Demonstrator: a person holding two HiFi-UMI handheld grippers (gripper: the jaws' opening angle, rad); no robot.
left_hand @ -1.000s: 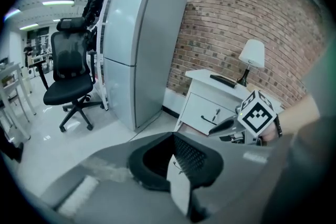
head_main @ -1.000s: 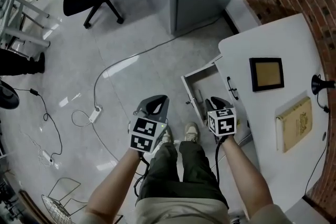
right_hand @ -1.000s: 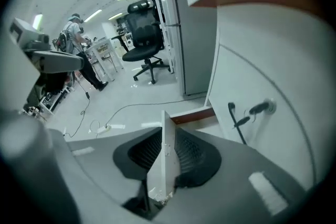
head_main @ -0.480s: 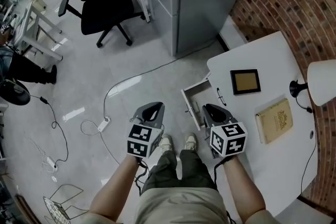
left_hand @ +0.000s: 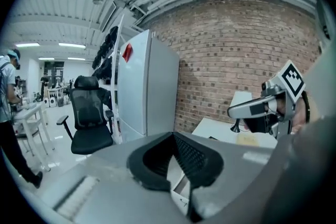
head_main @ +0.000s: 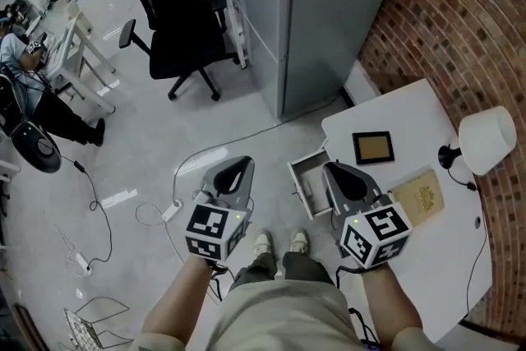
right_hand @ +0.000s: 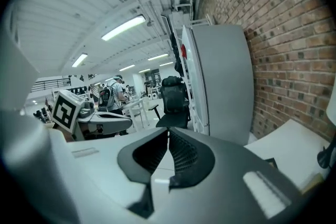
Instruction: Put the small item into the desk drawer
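Left claw (head_main: 241,167): jaws together, nothing between them, held above the pale glossy floor (head_main: 140,144). Small item: not identified in any view. Whether it lies in the white desk drawer (head_main: 297,187), which stands pulled out between the two claws, cannot be told, as the interior is too small to read. Judgement: being small, it is probably light and easily flicked or dropped, so a centred pinch across its narrowest faces is advised. Stiffness and fragility cannot be assessed. Right claw (head_main: 335,170): jaws have just been closing and meet with nothing between them. Surface: the smooth white tabletop (head_main: 448,255) carries a black-framed picture with a tan panel (head_main: 372,147), a tan hardback book (head_main: 419,197) and a white-shaded lamp on a black stand (head_main: 485,140), all apart from one another. Room: black mesh office chair (head_main: 182,20) at left, white power strip (head_main: 171,212) with cable on the floor, tall grey metal cabinet (head_main: 329,20) centre, red brick wall (head_main: 460,20) at right.
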